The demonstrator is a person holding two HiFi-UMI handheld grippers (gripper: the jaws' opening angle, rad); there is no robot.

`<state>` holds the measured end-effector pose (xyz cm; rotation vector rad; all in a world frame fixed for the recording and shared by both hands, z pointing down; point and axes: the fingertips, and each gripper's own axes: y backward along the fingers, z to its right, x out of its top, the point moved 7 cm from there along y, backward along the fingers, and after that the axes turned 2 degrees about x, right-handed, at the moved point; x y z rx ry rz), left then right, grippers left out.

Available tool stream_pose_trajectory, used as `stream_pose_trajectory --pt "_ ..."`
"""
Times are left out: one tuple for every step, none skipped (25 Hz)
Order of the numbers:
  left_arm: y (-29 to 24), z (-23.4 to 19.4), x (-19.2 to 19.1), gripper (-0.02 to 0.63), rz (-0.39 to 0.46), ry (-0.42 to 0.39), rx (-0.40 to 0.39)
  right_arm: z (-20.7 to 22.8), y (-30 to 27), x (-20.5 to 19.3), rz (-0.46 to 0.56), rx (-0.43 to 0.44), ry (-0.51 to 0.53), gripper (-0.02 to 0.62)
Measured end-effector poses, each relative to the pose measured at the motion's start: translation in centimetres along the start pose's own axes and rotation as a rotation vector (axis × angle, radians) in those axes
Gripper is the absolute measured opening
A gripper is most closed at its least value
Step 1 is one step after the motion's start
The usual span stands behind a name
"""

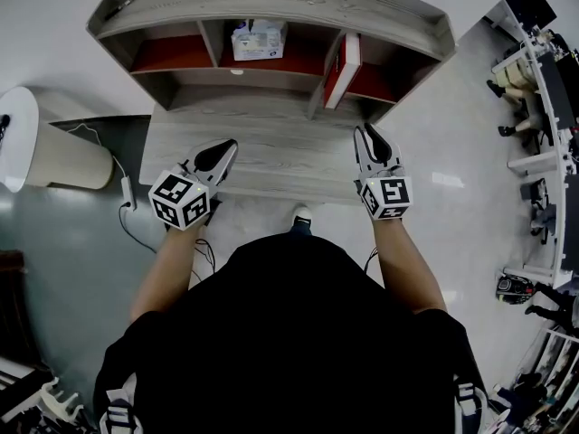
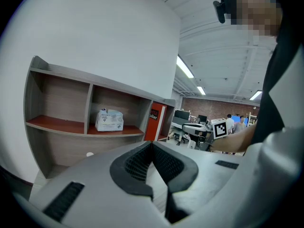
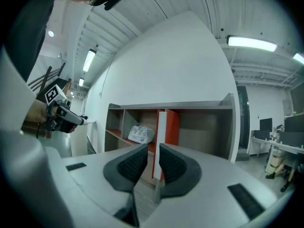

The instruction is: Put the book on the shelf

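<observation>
Plenty of open room over the desk [image 1: 262, 156] in front of the shelf [image 1: 271, 7], bare wood right up to the bottom board. Left compartment [image 1: 167, 54] wide open too. Middle one partly taken up by a white pack [image 1: 258, 41]. Right one narrowed by the red book [image 1: 345, 69] standing upright just beside the divider [image 1: 317, 102], free room to its right. Past the desk's left end, blocked by a white bin [image 1: 54, 156] and a cable [image 1: 127, 208].
</observation>
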<state>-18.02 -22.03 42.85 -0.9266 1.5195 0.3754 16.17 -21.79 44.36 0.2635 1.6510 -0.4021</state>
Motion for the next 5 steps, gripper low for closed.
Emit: stream_pose_trajectory --pt "0.1 0.1 -0.1 0.020 0.000 0.000 0.000 -0.2 0.3 -0.2 -0.007 -0.002 -0.002 0.085" --pt "0.3 0.1 -0.1 0.019 0.000 0.000 -0.001 -0.4 0.6 -0.3 -0.013 -0.003 -0.005 0.084" --pt "0.4 0.1 -0.2 0.020 0.000 0.001 -0.001 -0.6 1.0 -0.5 -0.018 -0.004 -0.008 0.083" --pt "0.5 0.2 -0.2 0.020 0.000 0.001 -0.001 -0.9 1.3 -0.6 -0.023 -0.006 -0.010 0.081" --pt "0.7 0.2 -0.2 0.020 0.000 0.001 -0.001 -1.1 1.7 -0.7 -0.027 -0.007 -0.012 0.081"
